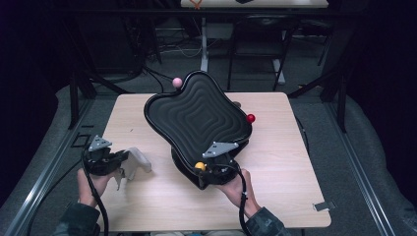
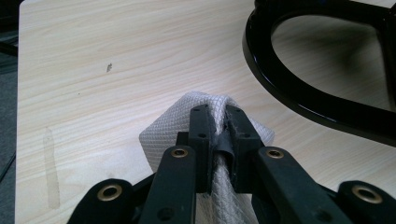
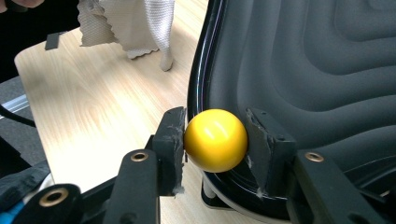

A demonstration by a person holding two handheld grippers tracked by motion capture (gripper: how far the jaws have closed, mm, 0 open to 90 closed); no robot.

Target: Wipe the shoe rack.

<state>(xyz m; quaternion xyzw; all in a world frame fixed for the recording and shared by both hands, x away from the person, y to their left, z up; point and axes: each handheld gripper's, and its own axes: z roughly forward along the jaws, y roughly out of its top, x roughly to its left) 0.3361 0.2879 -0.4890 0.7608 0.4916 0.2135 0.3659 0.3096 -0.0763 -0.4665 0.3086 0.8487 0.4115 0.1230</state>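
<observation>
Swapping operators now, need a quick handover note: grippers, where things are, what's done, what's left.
Left gripper: shut on the white cloth, held just above the table, left of the tray.
Right gripper: jaws closed on the yellow ball knob at the near edge of the black ridged tray.
The tray sits tilted mid-table; it also has a red knob on its right edge and a pink knob at the far edge.
Done: cloth picked up, tray gripped by the knob.
Left, probably: wipe the tray with the cloth; the cloth has not touched it yet.
</observation>
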